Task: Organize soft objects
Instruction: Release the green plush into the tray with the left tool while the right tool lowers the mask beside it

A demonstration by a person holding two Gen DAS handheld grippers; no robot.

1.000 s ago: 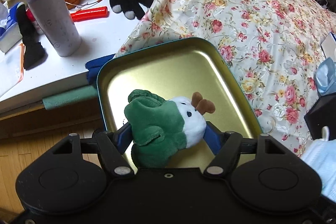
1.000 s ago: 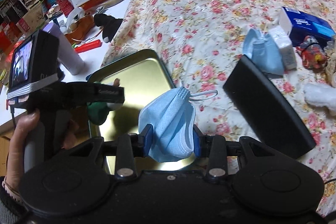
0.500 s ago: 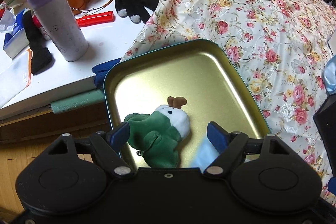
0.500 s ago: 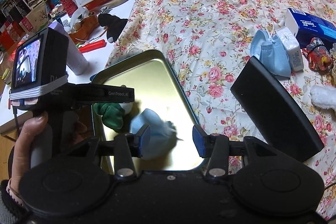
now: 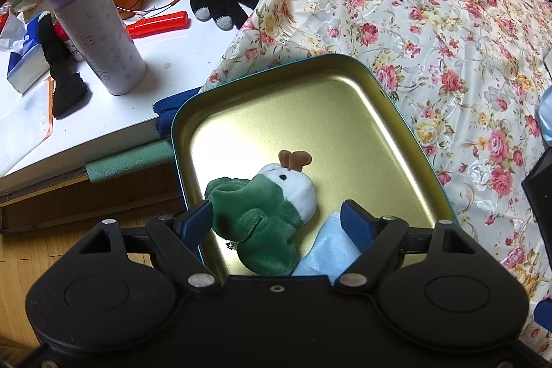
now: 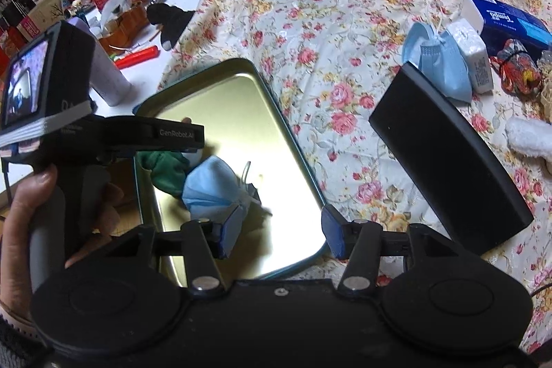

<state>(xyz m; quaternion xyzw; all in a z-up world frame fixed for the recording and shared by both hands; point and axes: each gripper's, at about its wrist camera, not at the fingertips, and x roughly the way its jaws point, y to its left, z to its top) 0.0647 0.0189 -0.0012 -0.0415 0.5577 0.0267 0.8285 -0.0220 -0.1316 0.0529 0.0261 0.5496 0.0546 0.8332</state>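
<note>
Both fingers' jaws just opened, plush toy [image 5: 265, 216] and mask [image 6: 210, 188] released in tin [image 6: 293, 157], right view alone shows black lid [image 6: 448, 168].

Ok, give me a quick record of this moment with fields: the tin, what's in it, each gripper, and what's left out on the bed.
tin: open gold tin on the floral bedspread
contents: green plush toy, blue face mask
left gripper: open, jaws just opened, toy lies loose between them
right gripper: open, jaws just opened, empty
left out: second blue mask
</note>
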